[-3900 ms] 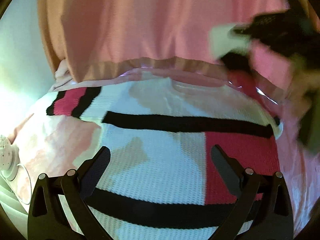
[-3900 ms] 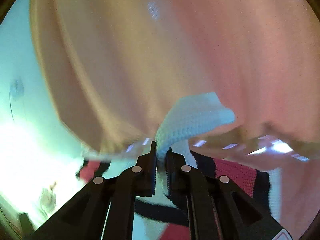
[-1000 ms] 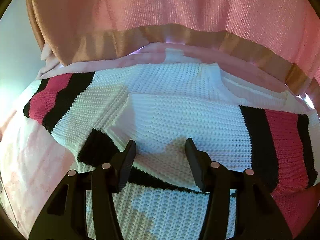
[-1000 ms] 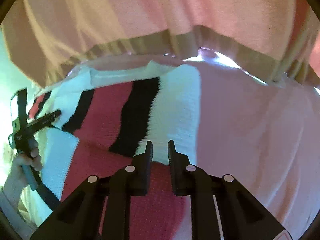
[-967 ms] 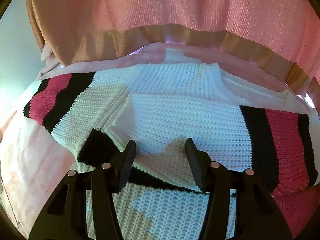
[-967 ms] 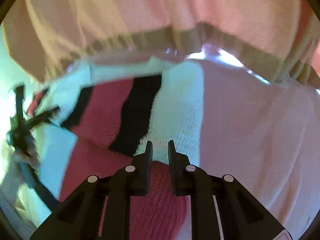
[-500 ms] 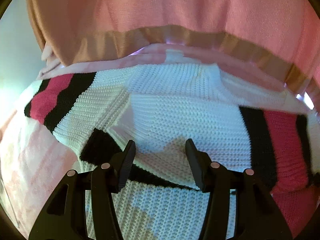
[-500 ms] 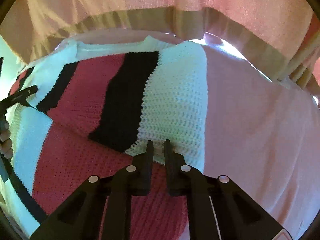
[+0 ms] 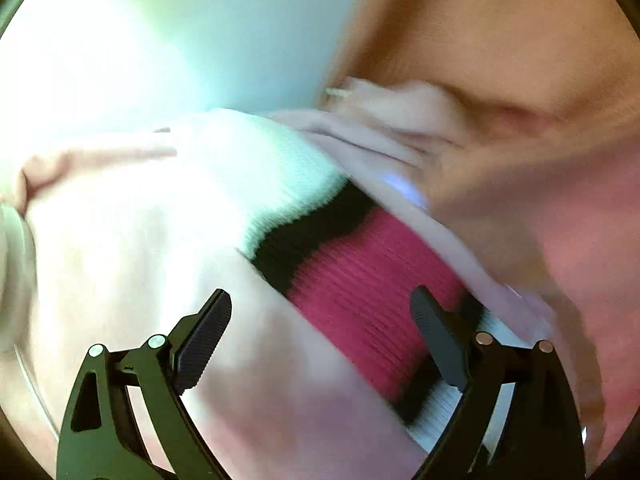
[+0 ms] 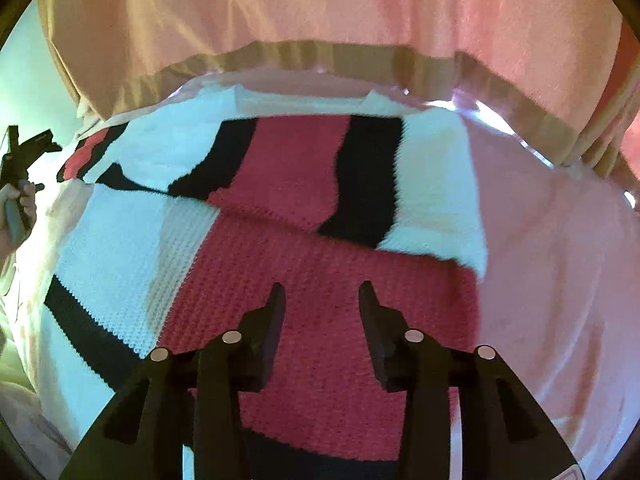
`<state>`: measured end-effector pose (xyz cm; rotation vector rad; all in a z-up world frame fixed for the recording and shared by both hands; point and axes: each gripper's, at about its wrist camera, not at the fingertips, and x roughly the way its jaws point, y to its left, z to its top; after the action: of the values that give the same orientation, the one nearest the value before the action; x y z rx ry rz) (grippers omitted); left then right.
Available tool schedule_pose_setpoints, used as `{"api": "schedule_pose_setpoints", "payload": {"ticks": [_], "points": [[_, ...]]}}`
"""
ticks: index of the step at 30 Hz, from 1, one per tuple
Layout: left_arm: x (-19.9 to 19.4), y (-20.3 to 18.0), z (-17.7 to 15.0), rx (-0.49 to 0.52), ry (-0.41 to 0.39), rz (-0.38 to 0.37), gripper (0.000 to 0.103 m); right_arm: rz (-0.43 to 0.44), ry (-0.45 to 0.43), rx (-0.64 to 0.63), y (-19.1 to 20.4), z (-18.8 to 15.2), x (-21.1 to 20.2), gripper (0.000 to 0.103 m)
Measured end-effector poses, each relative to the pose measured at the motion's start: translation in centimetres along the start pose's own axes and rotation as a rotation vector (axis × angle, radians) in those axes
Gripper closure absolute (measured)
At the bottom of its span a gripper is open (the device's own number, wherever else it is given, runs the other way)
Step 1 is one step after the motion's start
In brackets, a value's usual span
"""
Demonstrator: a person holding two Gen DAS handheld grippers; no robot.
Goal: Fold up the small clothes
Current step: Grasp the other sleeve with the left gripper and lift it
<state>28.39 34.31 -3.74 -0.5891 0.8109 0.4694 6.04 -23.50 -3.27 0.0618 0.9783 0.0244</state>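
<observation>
No brand, label or readable writing shows in either view. A knitted sweater (image 10: 280,216) in white, black and red blocks lies spread on a pink bedsheet (image 10: 560,280), its top edge near the far edge of the bed, where a peach curtain (image 10: 320,8) with a tan hem hangs just behind it. One sleeve, banded red, black and white, is folded across the red body panel, its white cuff reaching the sweater's right side.

The right hand-held gripper (image 10: 322,304) hovers over the red panel at the sweater's near edge, jaws apart and holding nothing, the folded sleeve just beyond its fingertips.

In the blurred left wrist view, the left hand-held gripper (image 9: 320,328) stands wide open and empty over the sheet, with the other sleeve (image 9: 352,280) of red, black and white lying slantwise between and beyond its fingers; whether the fingers touch the cloth cannot be told. From the right wrist view, this gripper appears at the far left edge of the bed, gripped by the person's left hand (image 10: 20,204), just beside that sleeve's end.
</observation>
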Motion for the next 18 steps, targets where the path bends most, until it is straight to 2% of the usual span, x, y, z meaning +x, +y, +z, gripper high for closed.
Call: {"api": "schedule_pose_setpoints", "payload": {"ticks": [1, 3, 4, 5, 6, 7, 8, 9, 11, 14, 15, 18], "points": [[0.8, 0.8, 0.8, -0.008, 0.003, 0.011, 0.015, 0.001, 0.012, -0.007, 0.5, 0.0, 0.7, 0.064], [2.8, 2.2, 2.6, -0.011, 0.013, 0.030, 0.026, -0.003, 0.022, -0.020, 1.2, 0.1, 1.4, 0.064], [3.9, 2.6, 3.3, -0.001, 0.023, 0.026, 0.035, -0.004, 0.026, -0.021, 1.4, 0.2, 1.9, 0.063], [4.7, 2.7, 3.5, 0.008, 0.040, 0.017, 0.052, -0.002, 0.026, -0.021, 1.6, 0.3, 2.2, 0.063], [5.6, 2.7, 3.7, 0.019, 0.061, 0.019, 0.055, 0.002, 0.024, -0.017, 1.8, 0.2, 2.2, 0.061], [5.7, 2.5, 3.7, 0.036, 0.043, 0.033, 0.062, 0.007, 0.028, -0.010, 1.8, 0.2, 2.4, 0.059], [5.7, 2.0, 3.8, 0.065, 0.032, 0.027, 0.082, 0.010, 0.035, -0.007, 1.6, 0.0, 2.5, 0.058], [5.7, 1.7, 3.9, 0.073, 0.037, 0.018, 0.088, 0.007, 0.037, -0.004, 1.5, 0.0, 2.6, 0.058], [4.4, 0.5, 3.7, 0.081, 0.002, 0.016, 0.091, -0.003, 0.033, 0.004, 1.0, 0.0, 2.4, 0.058], [-0.7, -3.3, 2.5, 0.173, -0.110, -0.037, 0.091, 0.002, 0.021, 0.024, 0.5, 0.5, 1.9, 0.058], [-2.5, -5.0, 1.8, 0.213, -0.138, -0.063, 0.091, 0.003, 0.015, 0.032, 0.3, 0.7, 1.6, 0.057], [-9.6, -11.3, -1.6, 0.337, -0.213, -0.205, 0.091, 0.016, -0.008, 0.049, -0.2, 1.2, 0.4, 0.056]]}}
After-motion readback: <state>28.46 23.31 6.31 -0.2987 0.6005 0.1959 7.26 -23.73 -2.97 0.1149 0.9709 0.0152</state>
